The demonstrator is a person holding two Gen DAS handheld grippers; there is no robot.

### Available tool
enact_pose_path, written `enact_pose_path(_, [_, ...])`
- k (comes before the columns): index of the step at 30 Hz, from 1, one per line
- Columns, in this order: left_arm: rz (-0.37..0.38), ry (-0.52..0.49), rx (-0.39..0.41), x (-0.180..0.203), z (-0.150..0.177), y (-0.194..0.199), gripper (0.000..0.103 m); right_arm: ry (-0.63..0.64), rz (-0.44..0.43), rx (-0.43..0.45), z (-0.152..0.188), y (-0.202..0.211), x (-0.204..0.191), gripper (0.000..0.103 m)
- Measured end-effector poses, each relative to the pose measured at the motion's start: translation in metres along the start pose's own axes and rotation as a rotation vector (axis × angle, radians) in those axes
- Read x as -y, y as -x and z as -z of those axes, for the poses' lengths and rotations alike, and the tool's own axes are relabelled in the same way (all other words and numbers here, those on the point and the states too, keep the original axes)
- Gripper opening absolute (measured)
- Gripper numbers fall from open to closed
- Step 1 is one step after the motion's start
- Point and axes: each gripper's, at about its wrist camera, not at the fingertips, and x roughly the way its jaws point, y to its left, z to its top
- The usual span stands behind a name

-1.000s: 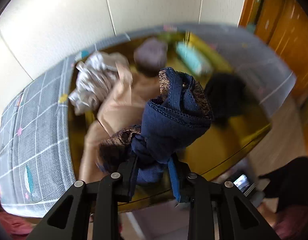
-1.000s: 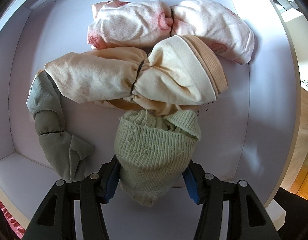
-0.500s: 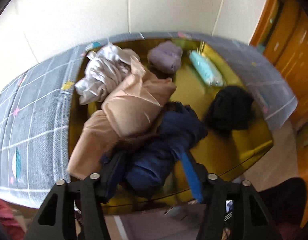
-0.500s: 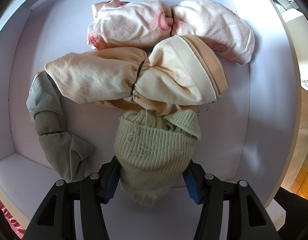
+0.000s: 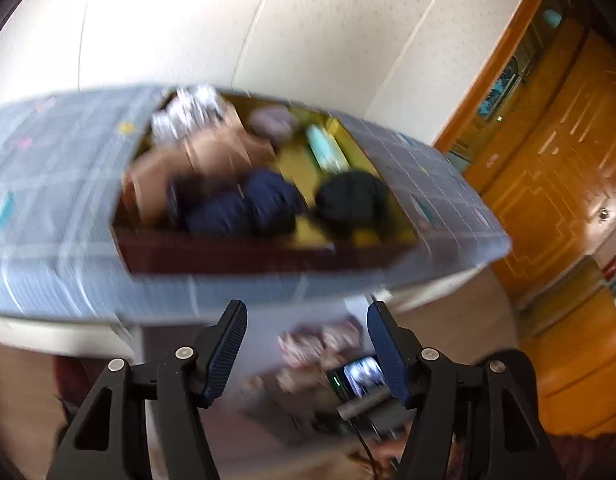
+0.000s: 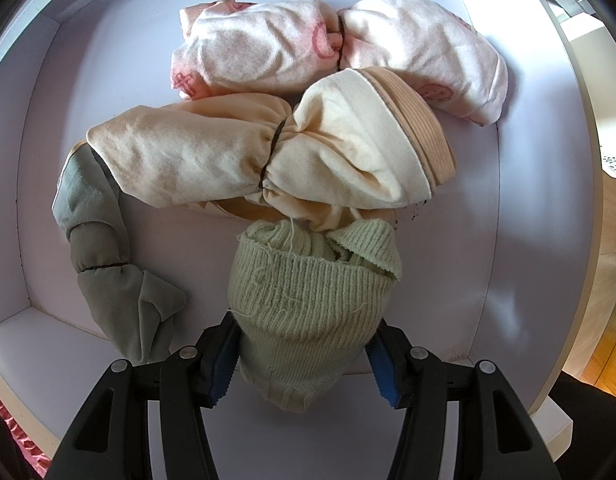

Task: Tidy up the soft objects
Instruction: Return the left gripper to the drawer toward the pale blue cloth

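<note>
Left gripper [image 5: 304,344]: fingers apart, just opened, nothing between them. Blurred view. Risk: the navy bundle [image 5: 244,204], loose at the near edge of the yellow-floored box [image 5: 300,164], could unroll or slide off. Box also holds tan, silver, mauve, teal and black pieces.

Right gripper [image 6: 304,356]: fingers clasp the green knit roll [image 6: 308,304] in the white bin [image 6: 540,240]; a weak grip lets it sag. Bin also holds pink, cream and grey-green rolls.

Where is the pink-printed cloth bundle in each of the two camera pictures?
Left wrist: the pink-printed cloth bundle is low centre, blurred, below the grey checked tablecloth.
Right wrist: top centre, against the far wall.
Shared landmark: the white tray that it lies in.
</note>
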Motion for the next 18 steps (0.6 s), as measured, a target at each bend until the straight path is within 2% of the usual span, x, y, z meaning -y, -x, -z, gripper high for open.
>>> enact_pose_path(4, [-0.016, 0.056, -0.117, -0.010, 0.034, -0.031, 0.065, -0.010, -0.003, -0.003, -0.001, -0.001, 0.004, 0.058])
enact_pose_path(10, [-0.157, 0.262, -0.432, -0.058, 0.094, -0.108, 0.065, -0.033, -0.007, -0.007, 0.002, -0.002, 0.012, 0.058])
enact_pose_path(12, [-0.183, 0.318, -0.495, -0.071, 0.111, -0.128, 0.065, -0.038, -0.009, -0.007, 0.002, -0.001, 0.014, 0.058])
enact_pose_path(15, [-0.183, 0.393, -0.580, -0.083, 0.132, -0.157, 0.065, -0.037, -0.007, -0.007, 0.003, -0.001, 0.015, 0.058])
enact_pose_path(18, [-0.185, 0.445, -0.630, -0.088, 0.141, -0.177, 0.065, -0.041, -0.009, -0.009, 0.003, 0.000, 0.016, 0.058])
